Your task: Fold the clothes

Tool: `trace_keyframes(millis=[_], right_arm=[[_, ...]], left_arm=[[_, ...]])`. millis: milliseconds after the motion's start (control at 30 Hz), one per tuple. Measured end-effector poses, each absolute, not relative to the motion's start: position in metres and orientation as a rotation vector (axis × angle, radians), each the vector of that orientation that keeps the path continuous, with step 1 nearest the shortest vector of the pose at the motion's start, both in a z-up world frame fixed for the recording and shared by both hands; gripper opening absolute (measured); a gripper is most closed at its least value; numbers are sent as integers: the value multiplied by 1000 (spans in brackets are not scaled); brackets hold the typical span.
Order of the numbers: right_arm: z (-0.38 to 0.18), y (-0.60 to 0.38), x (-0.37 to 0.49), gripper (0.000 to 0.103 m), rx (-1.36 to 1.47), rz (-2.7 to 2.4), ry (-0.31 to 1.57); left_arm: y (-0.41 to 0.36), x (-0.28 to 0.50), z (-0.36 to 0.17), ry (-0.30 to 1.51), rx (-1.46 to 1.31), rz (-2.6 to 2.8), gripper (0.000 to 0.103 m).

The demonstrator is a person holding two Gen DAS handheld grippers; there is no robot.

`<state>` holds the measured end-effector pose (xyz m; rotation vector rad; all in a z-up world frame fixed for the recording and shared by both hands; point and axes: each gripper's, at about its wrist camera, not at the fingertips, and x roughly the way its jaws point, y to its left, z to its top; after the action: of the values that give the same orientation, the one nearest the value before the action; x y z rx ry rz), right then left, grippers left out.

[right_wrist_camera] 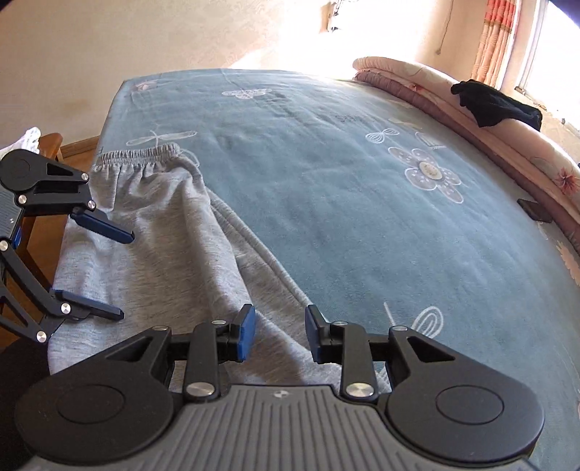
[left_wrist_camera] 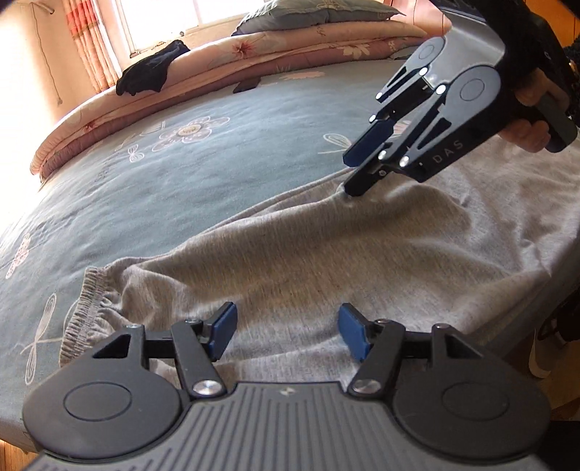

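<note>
Grey sweatpants [left_wrist_camera: 326, 253] lie flat on the blue flowered bedsheet [left_wrist_camera: 181, 188], their elastic waistband [left_wrist_camera: 83, 308] at the left. My left gripper [left_wrist_camera: 288, 333] hovers over the cloth near the waistband, open, with nothing between its blue pads. In the right wrist view it stands at the left [right_wrist_camera: 127, 276] over the sweatpants [right_wrist_camera: 163, 235], below the waistband [right_wrist_camera: 137, 152]. My right gripper [left_wrist_camera: 357, 170] points down at the far edge of the pants, its lower fingertip touching the cloth. Its pads [right_wrist_camera: 244, 337] stand apart above that edge, so the right gripper [right_wrist_camera: 279, 335] is open.
A folded pink quilt [left_wrist_camera: 217, 61] with a black garment [left_wrist_camera: 152, 70] and a pillow [left_wrist_camera: 308, 14] lines the far side by the window. A small dark object [right_wrist_camera: 534, 210] lies on the sheet. Wooden furniture [right_wrist_camera: 50, 145] stands past the bed's end. A hand [left_wrist_camera: 525, 134] holds the right gripper.
</note>
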<state>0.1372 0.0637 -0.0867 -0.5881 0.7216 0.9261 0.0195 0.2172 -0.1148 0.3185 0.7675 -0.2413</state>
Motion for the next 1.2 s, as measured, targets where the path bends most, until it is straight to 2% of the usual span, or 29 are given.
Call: trace_keyframes(millis=[200, 333, 500, 533, 567, 633, 700, 833, 967, 1133, 1200], right_arm=[[-90, 66, 115, 35, -742, 997, 672], [-72, 70, 127, 45, -707, 1015, 636], [-89, 82, 151, 45, -702, 1037, 751], [-95, 84, 152, 43, -721, 1042, 777], [-98, 84, 154, 34, -715, 1051, 785], [-94, 83, 157, 6, -671, 1070, 799], [-88, 84, 158, 6, -676, 1028, 729], [-91, 91, 179, 5, -603, 971, 745], [-91, 93, 184, 12, -571, 926, 768], [-59, 69, 164, 12, -544, 904, 707], [-53, 56, 156, 18, -560, 884, 713]], left_arm=[[226, 16, -114, 762, 288, -245, 64], [224, 20, -114, 752, 283, -255, 64], [226, 20, -114, 741, 273, -261, 64], [227, 20, -115, 739, 272, -261, 64], [227, 20, -115, 738, 270, -261, 64], [228, 21, -115, 738, 265, -263, 64], [229, 21, -115, 738, 260, -267, 64], [230, 23, -116, 757, 245, -263, 64], [233, 17, -113, 767, 246, -252, 64], [242, 7, -96, 712, 215, -209, 64], [244, 5, -90, 695, 198, -203, 65]])
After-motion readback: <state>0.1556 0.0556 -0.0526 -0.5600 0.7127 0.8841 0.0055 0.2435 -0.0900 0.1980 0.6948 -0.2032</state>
